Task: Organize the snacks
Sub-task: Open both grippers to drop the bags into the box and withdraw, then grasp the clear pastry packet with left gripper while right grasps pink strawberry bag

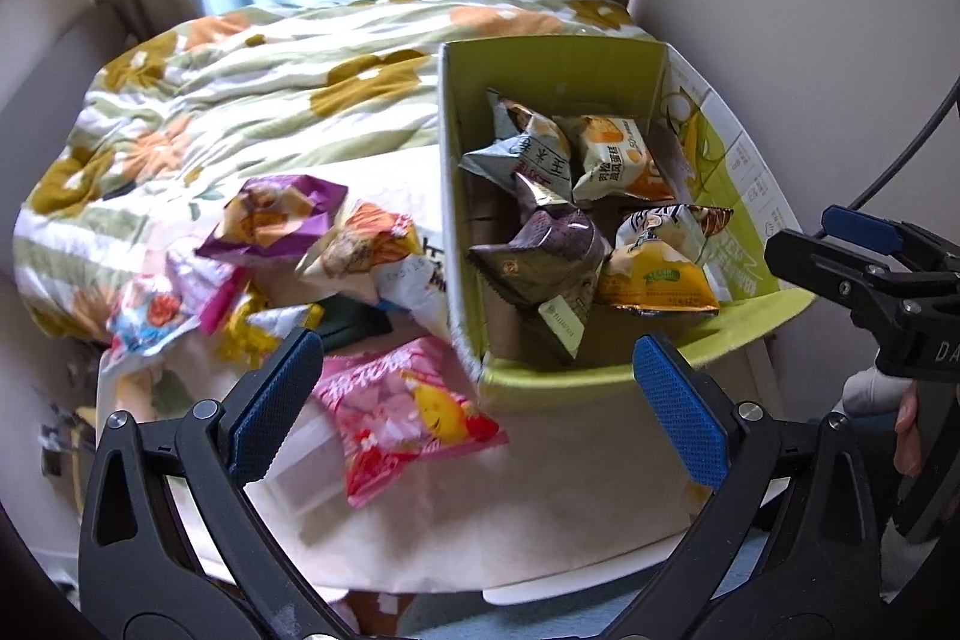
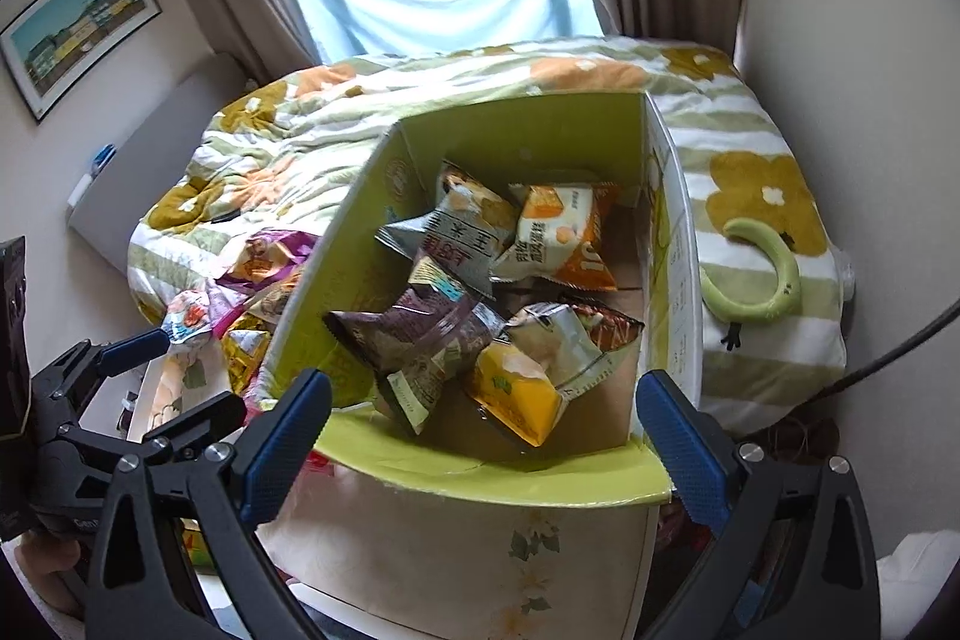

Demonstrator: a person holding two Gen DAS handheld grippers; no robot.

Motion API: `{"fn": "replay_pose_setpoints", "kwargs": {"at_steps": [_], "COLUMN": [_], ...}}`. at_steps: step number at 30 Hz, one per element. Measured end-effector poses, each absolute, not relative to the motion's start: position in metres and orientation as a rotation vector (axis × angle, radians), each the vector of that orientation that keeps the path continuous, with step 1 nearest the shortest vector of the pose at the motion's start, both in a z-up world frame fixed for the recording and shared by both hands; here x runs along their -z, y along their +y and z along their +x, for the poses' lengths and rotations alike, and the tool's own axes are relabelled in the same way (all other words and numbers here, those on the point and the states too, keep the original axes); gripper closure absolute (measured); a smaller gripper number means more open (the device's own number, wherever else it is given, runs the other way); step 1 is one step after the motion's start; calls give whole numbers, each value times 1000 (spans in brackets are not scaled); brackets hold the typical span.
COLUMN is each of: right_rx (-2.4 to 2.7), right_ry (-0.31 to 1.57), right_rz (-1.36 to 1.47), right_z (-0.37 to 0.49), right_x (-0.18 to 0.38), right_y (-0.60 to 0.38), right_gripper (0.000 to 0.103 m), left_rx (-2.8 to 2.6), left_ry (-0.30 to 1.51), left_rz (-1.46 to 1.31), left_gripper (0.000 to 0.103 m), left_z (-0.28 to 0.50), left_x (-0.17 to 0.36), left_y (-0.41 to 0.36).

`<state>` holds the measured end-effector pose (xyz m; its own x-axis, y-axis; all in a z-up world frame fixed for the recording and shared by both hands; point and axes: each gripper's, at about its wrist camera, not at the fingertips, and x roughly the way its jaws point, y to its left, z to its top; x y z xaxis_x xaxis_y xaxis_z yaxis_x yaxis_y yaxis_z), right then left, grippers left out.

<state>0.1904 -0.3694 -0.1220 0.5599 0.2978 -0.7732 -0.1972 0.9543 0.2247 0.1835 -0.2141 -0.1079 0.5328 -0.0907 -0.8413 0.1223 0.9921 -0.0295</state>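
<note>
Green cardboard box (image 1: 549,67) is sitting open-topped at the table's right, collecting packets, while loose snacks (image 1: 336,250) are lying just left of it, and the left gripper (image 1: 480,400) and right gripper (image 2: 486,427) are hovering wide open, empty.

Left gripper (image 1: 477,406) is held with jaws spread wide, nothing between them, above a pink snack packet (image 1: 408,415) lying on the table (image 1: 570,532). Several packets are seen inside the green box (image 1: 543,67). Loose packets (image 1: 270,220) are heaped left of it.
</note>
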Motion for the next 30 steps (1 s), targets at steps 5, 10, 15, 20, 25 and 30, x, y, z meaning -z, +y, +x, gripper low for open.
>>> {"fn": "replay_pose_setpoints", "kwargs": {"at_steps": [5,10,15,20,25,30], "right_rx": [-306,-290,-270,-226,-175,-111], "right_ry": [914,885,878,907,943,979], "right_rz": [127,99,143,214,272,341], "right_z": [179,162,146,131,122,115], "right_x": [116,109,105,110,124,148], "right_y": [-361,-338,-302,-263,-229,-203], "right_gripper": [2,2,2,2,2,2], "left_rx": [100,107,147,233,337,451], "left_ry": [980,952,958,980,1045,1055], "left_rz": [21,1,29,60,70,121], "left_gripper": [1,1,1,1,1,1], "left_z": [161,141,124,111,111,114], "left_x": [102,97,95,97,116,141], "left_y": [-192,-158,-117,-76,-42,-22]}}
